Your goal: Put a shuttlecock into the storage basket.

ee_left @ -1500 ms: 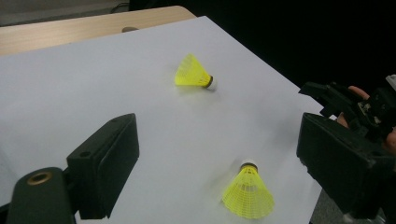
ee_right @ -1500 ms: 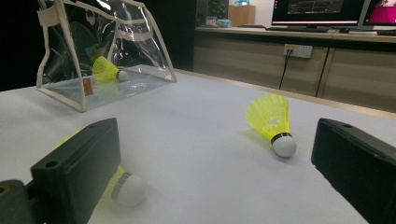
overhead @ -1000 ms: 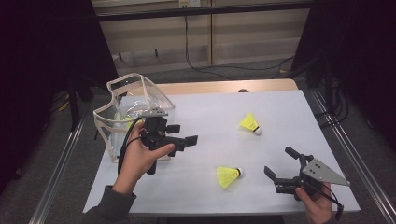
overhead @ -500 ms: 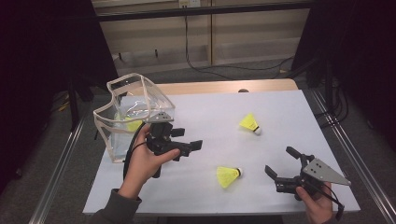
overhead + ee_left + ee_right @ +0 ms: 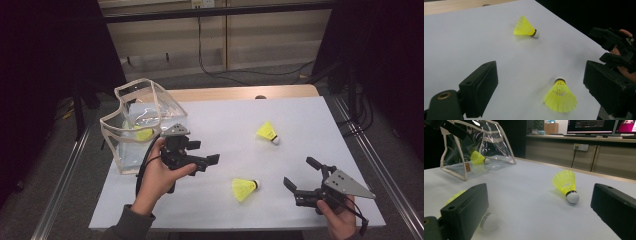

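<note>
- The left gripper (image 5: 207,161) is held with its jaws spread and nothing between them, pointed across the table toward the near shuttlecock (image 5: 244,188), presumably so that the skirt can be taken sideways.
- In the left gripper view that shuttlecock (image 5: 560,97) lies ahead of the jaws, between them in the frame, with its cork turned away.
- The right gripper (image 5: 302,174) is rested low at the table's near right corner, jaws likewise spread and empty; it seems to be kept clear as a waiting hand.
- The far shuttlecock (image 5: 267,132) lies on its side, well apart from both grippers.
- A third shuttlecock (image 5: 478,158) is seen inside the clear plastic bag (image 5: 131,142), which stands open at the table's left, likely as the collecting place.
- The white table (image 5: 300,115) is otherwise bare.
</note>
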The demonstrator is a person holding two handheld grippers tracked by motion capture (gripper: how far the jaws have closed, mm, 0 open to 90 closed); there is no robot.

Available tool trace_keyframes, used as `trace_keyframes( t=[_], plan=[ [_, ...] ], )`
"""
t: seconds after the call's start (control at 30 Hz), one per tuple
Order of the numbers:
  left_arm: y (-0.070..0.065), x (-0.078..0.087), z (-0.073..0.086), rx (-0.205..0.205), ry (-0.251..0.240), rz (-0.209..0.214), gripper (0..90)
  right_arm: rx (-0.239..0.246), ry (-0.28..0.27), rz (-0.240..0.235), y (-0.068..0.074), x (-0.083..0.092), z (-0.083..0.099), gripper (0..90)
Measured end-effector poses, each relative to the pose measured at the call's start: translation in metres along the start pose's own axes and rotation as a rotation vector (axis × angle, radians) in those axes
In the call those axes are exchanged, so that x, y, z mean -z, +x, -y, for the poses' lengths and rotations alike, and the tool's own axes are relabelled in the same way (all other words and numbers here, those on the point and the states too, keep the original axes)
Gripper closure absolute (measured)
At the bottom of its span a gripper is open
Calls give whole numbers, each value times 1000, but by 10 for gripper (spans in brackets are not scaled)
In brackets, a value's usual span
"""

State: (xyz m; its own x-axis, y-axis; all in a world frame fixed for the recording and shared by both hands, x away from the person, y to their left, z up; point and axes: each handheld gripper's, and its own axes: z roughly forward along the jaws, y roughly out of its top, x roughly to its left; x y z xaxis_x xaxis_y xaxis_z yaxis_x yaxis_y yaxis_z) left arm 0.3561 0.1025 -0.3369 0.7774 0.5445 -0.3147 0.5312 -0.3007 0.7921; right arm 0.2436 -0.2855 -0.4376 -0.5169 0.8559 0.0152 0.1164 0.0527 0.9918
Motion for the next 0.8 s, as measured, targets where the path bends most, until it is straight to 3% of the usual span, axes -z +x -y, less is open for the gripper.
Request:
trace_keyframes(
  t=[0.43, 0.8],
  plan=[
    [-5, -18, 10, -9, 7, 28, 127, -6, 1, 11, -2, 4, 1, 11],
    [-6, -23, 19, -25, 14, 19, 126, -5, 8, 11, -2, 4, 2, 11]
  ],
)
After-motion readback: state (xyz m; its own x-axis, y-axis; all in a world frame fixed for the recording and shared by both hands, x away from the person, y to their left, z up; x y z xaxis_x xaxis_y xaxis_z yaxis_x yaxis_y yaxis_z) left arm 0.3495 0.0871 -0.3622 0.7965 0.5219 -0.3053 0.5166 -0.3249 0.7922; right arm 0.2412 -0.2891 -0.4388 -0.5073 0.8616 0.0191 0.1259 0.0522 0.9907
